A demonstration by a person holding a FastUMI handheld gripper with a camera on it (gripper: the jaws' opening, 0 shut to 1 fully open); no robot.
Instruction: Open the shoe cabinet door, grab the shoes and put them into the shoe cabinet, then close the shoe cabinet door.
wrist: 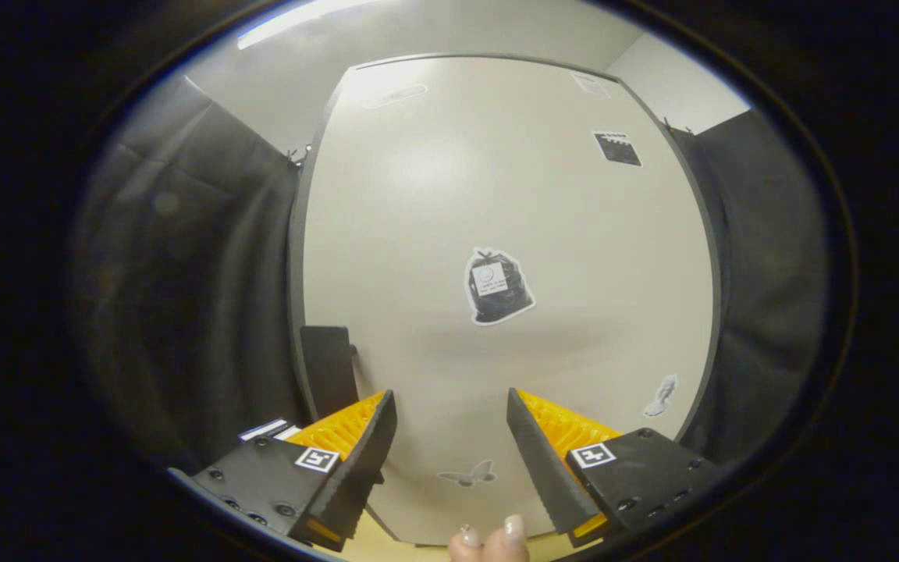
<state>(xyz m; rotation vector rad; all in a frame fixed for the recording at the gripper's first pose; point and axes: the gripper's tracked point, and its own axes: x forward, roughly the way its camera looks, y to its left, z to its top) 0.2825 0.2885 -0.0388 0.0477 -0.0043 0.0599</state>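
Pale finish: the shoe cabinet door (496, 203) is a smooth off-white panel with a dark edge, facing the gripper square on.
Gripper: the gripper (449, 429) has its fingers spread apart, nothing between them, the bare door panel showing through the gap.
Below the fingers: a person's fingertips (496, 538) show just under the gap, close to the lower edge of the door.
Just ahead: a butterfly sticker (467, 474) low on the door between the fingers, a bag-shaped sticker (498, 286) further up beyond them.
Beside the outer finger: a dark block (328, 371) sits at the door's edge just beyond one finger; it looks like the handle, though I cannot be sure.
Door state: it appears shut, lying flat in its frame.
Shoes: I cannot place them from this moment.
Surroundings: black cloth (184, 257) hangs on both sides of the cabinet.
Step in hand: likely opening the door.
Doing it well: shift sideways to the dark block, straddle it with both fingers, close firmly, then pull along the door's swing instead of straight back.
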